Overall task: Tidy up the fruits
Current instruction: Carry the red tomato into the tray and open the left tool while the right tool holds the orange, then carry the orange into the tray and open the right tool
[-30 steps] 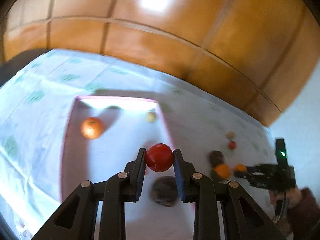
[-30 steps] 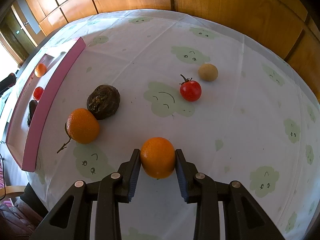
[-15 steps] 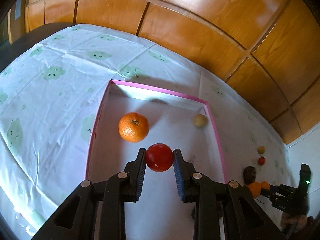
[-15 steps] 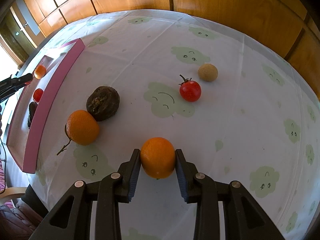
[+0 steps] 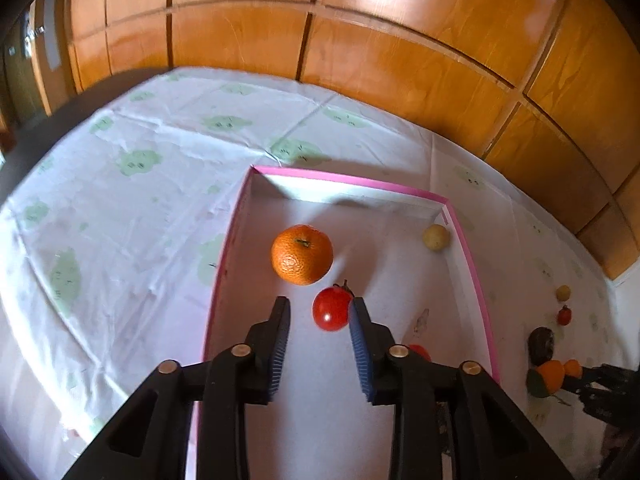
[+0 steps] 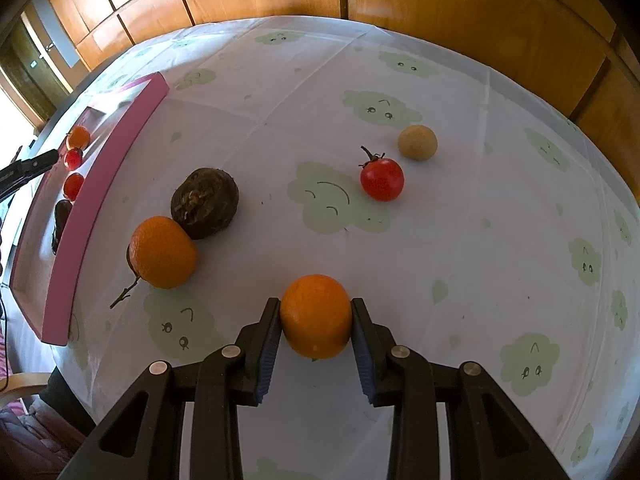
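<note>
In the left wrist view my left gripper [image 5: 319, 304] hangs over the pink-rimmed tray [image 5: 352, 178], its jaws opening. The red tomato [image 5: 331, 309] sits between them, against the right pad with a gap on its left. An orange [image 5: 302, 254] lies just beyond it, and a small yellow fruit [image 5: 436, 237] rests in the tray's far right corner. In the right wrist view my right gripper [image 6: 314, 304] is shut on an orange [image 6: 316, 316] low over the tablecloth. The tray [image 6: 108, 184] stands at the far left there.
On the cloth lie a stemmed orange [image 6: 163, 252], a dark wrinkled fruit [image 6: 205, 208], a tomato [image 6: 382, 178] and a tan round fruit [image 6: 417, 142]. A second tomato [image 6: 73, 186] and a dark fruit [image 6: 62, 216] sit in the tray. A wooden wall runs behind the table.
The left gripper swung over the tray and sank toward its floor, then its jaws widened off the tomato. The right gripper and its orange stayed put.
</note>
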`<state>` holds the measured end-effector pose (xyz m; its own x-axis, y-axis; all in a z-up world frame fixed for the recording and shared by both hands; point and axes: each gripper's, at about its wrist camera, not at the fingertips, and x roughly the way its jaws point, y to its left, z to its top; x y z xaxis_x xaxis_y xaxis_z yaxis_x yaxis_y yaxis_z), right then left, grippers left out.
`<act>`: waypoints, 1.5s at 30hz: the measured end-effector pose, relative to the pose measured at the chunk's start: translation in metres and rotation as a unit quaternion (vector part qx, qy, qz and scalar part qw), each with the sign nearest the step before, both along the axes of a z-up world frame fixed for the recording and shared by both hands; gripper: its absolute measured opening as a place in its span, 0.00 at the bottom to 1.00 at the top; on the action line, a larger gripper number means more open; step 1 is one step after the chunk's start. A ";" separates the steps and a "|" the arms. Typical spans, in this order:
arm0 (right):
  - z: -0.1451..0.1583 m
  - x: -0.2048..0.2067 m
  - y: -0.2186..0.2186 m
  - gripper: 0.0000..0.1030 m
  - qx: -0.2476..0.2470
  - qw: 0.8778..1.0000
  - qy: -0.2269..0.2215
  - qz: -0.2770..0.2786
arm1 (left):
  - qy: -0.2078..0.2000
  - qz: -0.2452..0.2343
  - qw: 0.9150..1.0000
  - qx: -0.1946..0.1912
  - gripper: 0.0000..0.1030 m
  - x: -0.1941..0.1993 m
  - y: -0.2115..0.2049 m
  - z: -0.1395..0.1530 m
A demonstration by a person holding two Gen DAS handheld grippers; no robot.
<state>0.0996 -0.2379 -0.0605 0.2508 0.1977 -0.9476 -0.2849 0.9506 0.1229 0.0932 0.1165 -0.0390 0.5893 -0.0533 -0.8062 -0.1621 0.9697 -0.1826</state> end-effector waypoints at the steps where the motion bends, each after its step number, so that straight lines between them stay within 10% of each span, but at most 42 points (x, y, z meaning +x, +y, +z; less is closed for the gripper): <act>1: 0.000 0.000 0.000 0.33 0.000 1.000 0.000 0.000 | -0.004 0.003 1.000 0.004 0.39 -0.002 -0.001 0.002; 17: 0.005 0.002 -0.008 0.33 0.012 1.000 -0.001 -0.016 | -0.067 -0.033 0.996 0.048 0.48 -0.040 -0.043 0.039; 45: 0.010 -0.002 0.001 0.33 -0.008 1.000 -0.019 -0.001 | -0.049 -0.034 0.997 0.040 0.54 -0.050 -0.045 0.029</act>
<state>0.0971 -0.2372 -0.0508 0.2865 0.1827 -0.9405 -0.2876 0.9528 0.0975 0.0432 0.0714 -0.0096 0.6625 -0.0337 -0.7483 -0.0816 0.9898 -0.1168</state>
